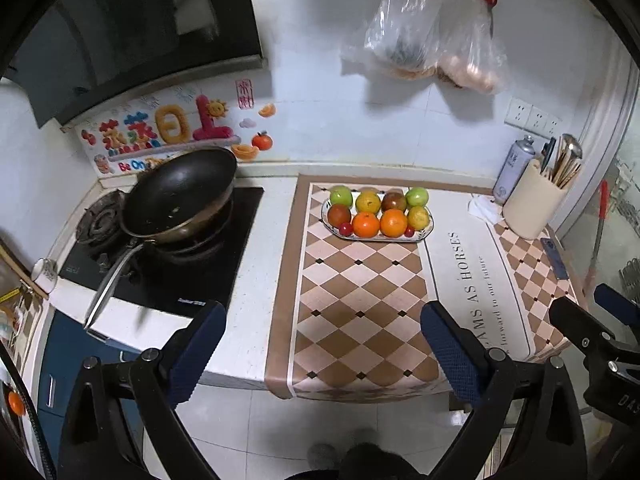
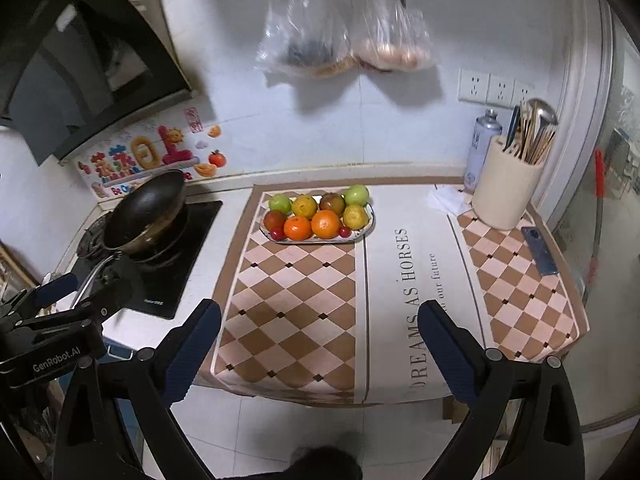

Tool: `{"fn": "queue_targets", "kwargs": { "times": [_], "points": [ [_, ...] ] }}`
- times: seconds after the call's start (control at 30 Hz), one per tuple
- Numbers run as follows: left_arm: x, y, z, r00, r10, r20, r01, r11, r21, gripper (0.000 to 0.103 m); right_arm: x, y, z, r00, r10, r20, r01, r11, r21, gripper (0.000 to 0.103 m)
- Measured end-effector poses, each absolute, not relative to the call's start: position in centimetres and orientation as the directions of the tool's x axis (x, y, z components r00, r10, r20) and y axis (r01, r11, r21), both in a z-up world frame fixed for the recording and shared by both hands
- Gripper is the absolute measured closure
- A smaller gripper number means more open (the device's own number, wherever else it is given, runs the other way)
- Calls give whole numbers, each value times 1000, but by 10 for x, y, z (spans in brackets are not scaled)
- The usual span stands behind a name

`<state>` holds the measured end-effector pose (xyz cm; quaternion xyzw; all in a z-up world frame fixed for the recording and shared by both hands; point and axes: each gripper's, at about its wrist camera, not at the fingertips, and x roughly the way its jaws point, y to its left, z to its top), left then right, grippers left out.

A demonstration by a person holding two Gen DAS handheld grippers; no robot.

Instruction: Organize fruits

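Note:
An oval plate (image 1: 429,227) at the back of the checkered mat (image 1: 360,300) holds several fruits: green apples (image 1: 341,195), oranges (image 1: 366,224), yellow and reddish fruits, and small red cherry tomatoes (image 1: 345,228). The plate also shows in the right wrist view (image 2: 370,222), with its oranges (image 2: 325,224). My left gripper (image 1: 324,354) is open and empty, held over the counter's front edge, well short of the plate. My right gripper (image 2: 320,354) is open and empty too, at the same distance, to the right of the left one.
A black wok (image 1: 180,196) sits on the stove at left, handle pointing toward me. A cream utensil holder (image 2: 506,188), a spray can (image 2: 482,144) and a phone (image 2: 540,250) stand at right. Plastic bags (image 2: 340,36) hang on the wall above.

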<state>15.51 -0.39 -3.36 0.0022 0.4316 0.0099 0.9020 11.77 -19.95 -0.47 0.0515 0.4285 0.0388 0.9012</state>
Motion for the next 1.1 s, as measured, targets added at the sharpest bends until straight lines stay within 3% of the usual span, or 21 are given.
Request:
{"fn": "queue_targets", "kwargs": {
  "times": [0.3,0.6,1.1],
  "points": [
    [114,-6,-3,675,40,-737,-53,999,6,3,82,-203,35,675,141,-724,-68,989,129,2],
    [109,-13,-2,676,59,-735,-66,998,20,3,84,-210,33,659,177,-731,-87,983,159,2],
    [213,-26,-33,623,95,-777,-62,995,72,3,201,-218,-3,614,152,-774,-63,988,144,2]
  ]
}}
